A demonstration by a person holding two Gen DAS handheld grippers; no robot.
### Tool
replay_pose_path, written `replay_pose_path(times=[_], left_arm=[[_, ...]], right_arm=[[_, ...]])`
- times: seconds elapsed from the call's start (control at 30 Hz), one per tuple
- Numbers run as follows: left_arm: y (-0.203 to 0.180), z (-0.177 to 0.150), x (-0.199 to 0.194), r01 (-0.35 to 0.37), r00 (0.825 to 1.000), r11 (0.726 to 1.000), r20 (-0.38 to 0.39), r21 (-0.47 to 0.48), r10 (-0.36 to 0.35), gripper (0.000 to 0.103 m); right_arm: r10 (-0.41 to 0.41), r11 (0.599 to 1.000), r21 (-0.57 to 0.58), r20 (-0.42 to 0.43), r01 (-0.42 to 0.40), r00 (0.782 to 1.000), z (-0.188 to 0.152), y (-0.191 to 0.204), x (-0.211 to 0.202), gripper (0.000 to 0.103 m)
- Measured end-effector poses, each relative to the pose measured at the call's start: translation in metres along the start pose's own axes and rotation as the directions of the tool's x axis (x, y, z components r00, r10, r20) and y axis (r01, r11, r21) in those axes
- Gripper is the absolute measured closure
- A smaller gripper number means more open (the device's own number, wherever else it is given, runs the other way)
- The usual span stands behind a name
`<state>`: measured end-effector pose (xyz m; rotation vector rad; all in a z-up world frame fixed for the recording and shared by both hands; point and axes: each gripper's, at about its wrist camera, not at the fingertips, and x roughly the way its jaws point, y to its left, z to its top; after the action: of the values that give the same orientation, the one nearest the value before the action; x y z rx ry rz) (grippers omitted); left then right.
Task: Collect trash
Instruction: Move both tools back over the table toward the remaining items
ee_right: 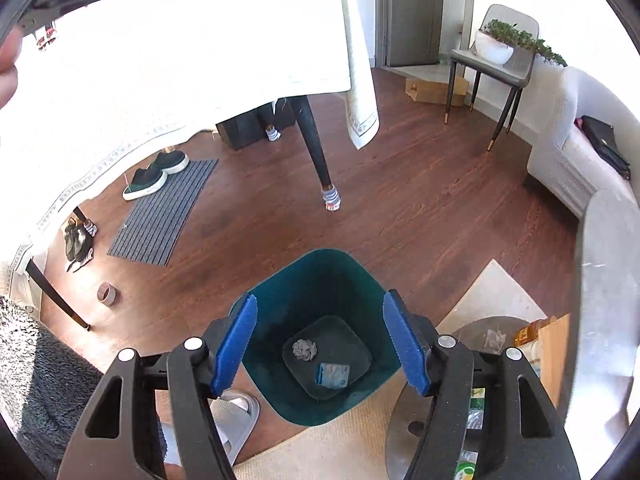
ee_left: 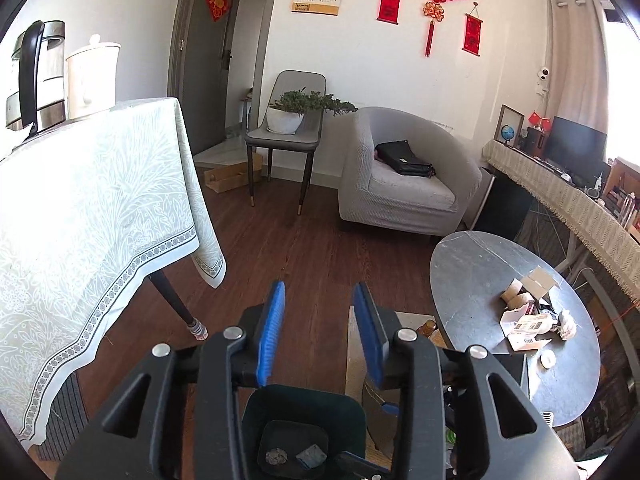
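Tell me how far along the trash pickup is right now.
Done: a crumpled paper wad and a small blue-edged packet lie in the teal bin. In hand: nothing; the left gripper and right gripper are both open and empty. Left: the litter pile on the round dark table, and a tape roll on the floor.

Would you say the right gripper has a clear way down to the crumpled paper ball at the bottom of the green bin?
Probably yes. The right gripper hangs open over the green bin, with nothing between its fingers. The crumpled paper ball lies uncovered, apart from the blue packet. The bin's depth may still hinder it.
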<state>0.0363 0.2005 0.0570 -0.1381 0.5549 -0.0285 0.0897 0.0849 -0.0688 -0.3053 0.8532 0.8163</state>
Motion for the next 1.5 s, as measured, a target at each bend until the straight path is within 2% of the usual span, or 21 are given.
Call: replay_pose_path(times=[0.1,0.33,0.47,0.73,1.03,1.23,1.37,1.5], left_arm=[[-0.01,0.004,-0.003,0.014,0.999,1.0,0.028,0.007,-0.014,0.055],[-0.047,0.01,0.006,0.082,0.996,0.996,0.033,0.017,-0.083,0.05],[-0.079,0.008,0.017,0.12,0.993,0.992,0.016,0.049,-0.121,0.047],[-0.142,-0.006,0.041,0.204,0.979,0.97,-0.039,0.134,-0.2,0.045],[-0.204,-0.031,0.08,0.334,0.938,0.929,-0.152,0.161,-0.311,0.05],[-0.244,-0.053,0.107,0.408,0.907,0.876,-0.221,0.257,-0.357,0.05],[-0.255,-0.066,0.12,0.428,0.899,0.853,-0.238,0.298,-0.367,0.05],[-0.256,-0.072,0.131,0.5,0.859,0.829,-0.27,0.251,-0.436,0.05]], right_arm=[[-0.035,0.999,0.012,0.045,0.034,0.998,0.002,-0.01,-0.026,0.043],[-0.125,0.99,0.085,0.104,0.116,0.987,-0.016,-0.05,-0.077,0.046],[-0.191,0.977,0.114,0.11,0.179,0.975,-0.036,-0.072,-0.101,0.048],[-0.274,0.946,0.205,0.097,0.251,0.957,-0.082,-0.125,-0.139,0.048],[-0.333,0.903,0.309,0.061,0.3,0.941,-0.133,-0.171,-0.167,0.048],[-0.327,0.89,0.352,0.045,0.291,0.944,-0.159,-0.191,-0.176,0.048],[-0.314,0.885,0.376,0.042,0.276,0.949,-0.169,-0.197,-0.179,0.048],[-0.303,0.88,0.396,0.045,0.261,0.952,-0.176,-0.205,-0.183,0.048]])
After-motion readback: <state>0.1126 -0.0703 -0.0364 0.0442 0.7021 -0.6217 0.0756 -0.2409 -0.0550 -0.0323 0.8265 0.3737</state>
